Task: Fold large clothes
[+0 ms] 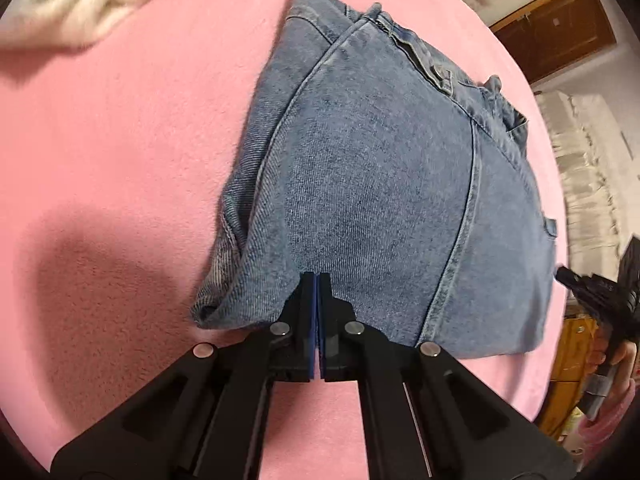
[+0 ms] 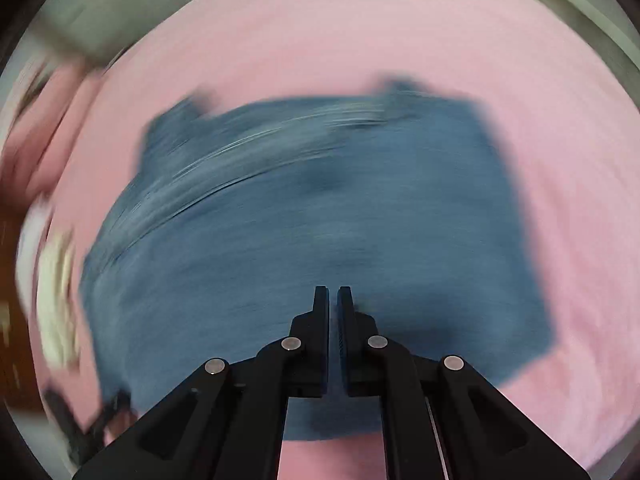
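A pair of blue jeans [image 1: 380, 184] lies folded into a compact stack on the pink blanket [image 1: 120, 160]. My left gripper [image 1: 316, 276] is shut and empty, its tips over the near edge of the jeans. In the right wrist view the jeans [image 2: 320, 208] are blurred by motion. My right gripper [image 2: 333, 290] is shut with a thin slit between the pads, empty, above the jeans' near edge. The right gripper also shows at the right edge of the left wrist view [image 1: 592, 292].
A white fluffy cloth [image 1: 68, 4] lies on the blanket at the far left. A wooden door [image 1: 560, 28] and white pleated fabric [image 1: 584, 184] are beyond the bed at right. A pale object [image 2: 56, 300] is at the left of the right wrist view.
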A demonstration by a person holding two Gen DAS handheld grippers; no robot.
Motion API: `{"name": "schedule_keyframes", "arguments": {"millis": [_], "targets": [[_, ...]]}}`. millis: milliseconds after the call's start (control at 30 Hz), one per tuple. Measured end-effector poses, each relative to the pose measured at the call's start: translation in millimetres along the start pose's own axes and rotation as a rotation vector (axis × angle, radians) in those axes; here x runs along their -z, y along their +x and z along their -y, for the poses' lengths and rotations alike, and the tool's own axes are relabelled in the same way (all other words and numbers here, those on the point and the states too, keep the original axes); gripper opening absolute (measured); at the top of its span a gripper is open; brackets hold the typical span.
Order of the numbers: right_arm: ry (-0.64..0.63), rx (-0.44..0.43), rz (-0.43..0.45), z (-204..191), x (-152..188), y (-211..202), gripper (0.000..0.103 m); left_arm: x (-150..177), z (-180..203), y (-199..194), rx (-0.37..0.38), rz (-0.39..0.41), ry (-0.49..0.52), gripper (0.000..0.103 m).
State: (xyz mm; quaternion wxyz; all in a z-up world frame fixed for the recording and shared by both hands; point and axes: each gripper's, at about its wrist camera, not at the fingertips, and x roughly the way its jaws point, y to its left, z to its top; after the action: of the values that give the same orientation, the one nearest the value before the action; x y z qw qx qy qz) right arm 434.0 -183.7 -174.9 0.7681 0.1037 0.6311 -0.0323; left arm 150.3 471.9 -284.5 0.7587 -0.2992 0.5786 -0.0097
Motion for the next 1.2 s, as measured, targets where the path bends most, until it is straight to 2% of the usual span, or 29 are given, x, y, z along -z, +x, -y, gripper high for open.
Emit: {"name": "schedule_keyframes", "arguments": {"millis": [67,100,133,200,233,300,367,433,467,600,667,700,767,833,900,1000,1067,1133,1200], "targets": [[-0.098,0.010,-0.008,-48.9,-11.5,15.2,0.005,1.0,-2.3,-3.0,0.003,-0.011,0.015,0.001],[-0.133,0.016,-0.028,-71.4,-15.8,25.1,0.008,-1.8,4.1,2.9,-0.001,-0.013,0.028,0.001],[-0.141,0.025,-0.055,-80.1,-16.0,29.6,0.015,-1.6,6.2,2.9,-0.006,-0.014,0.050,0.001],[-0.120,0.048,-0.114,-82.8,-9.2,36.8,0.026,-2.0,13.2,6.0,-0.017,-0.016,0.103,0.001],[-0.094,0.049,-0.134,-90.0,-12.0,47.0,0.027,-2.8,15.4,7.2,-0.017,-0.019,0.117,0.001],[-0.076,0.076,-0.146,-83.7,-4.2,48.6,0.028,-5.1,15.8,8.9,-0.001,-0.030,0.121,0.001],[-0.089,0.135,-0.127,-91.5,-3.9,54.9,0.036,-6.4,13.2,9.7,0.024,-0.040,0.114,0.001],[-0.110,0.231,-0.107,-96.3,-1.4,59.6,0.064,-7.6,8.7,10.3,0.055,-0.046,0.087,0.001],[-0.102,0.244,-0.100,-96.3,-1.3,62.7,0.068,-7.7,5.4,9.8,0.071,-0.046,0.064,0.001],[-0.054,0.183,-0.080,-91.4,-0.8,74.4,0.069,-7.8,-1.3,11.4,0.108,-0.043,-0.022,0.001],[-0.079,0.200,-0.050,-99.2,1.4,76.2,0.069,-8.3,-2.7,12.3,0.113,-0.044,-0.052,0.001],[-0.085,0.203,-0.033,-103.8,2.9,74.7,0.065,-8.2,-3.1,12.5,0.112,-0.045,-0.065,0.001],[-0.104,0.191,-0.019,-116.5,5.6,70.1,0.051,-8.8,-0.9,10.4,0.102,-0.047,-0.087,0.001],[-0.151,0.211,-0.012,-134.2,8.1,64.7,0.028,-7.6,2.5,4.5,0.079,-0.049,-0.100,0.001],[-0.197,0.244,0.004,-148.0,10.4,61.9,0.024,-5.8,10.9,-2.8,0.042,-0.038,-0.071,0.001],[-0.236,0.271,-0.017,-162.7,10.1,67.1,0.006,2.2,28.7,-16.0,-0.032,-0.024,0.014,0.001],[-0.272,0.304,-0.009,-173.6,8.9,72.7,0.006,10.2,37.0,-23.8,-0.018,-0.034,0.024,0.001],[-0.315,0.321,-0.005,-180.2,13.9,71.7,0.001,18.0,39.3,-30.2,0.025,-0.048,0.004,0.001],[-0.334,0.338,-0.015,-185.8,14.2,79.0,0.001,24.0,40.0,-35.9,0.028,-0.046,-0.025,0.001]]}}
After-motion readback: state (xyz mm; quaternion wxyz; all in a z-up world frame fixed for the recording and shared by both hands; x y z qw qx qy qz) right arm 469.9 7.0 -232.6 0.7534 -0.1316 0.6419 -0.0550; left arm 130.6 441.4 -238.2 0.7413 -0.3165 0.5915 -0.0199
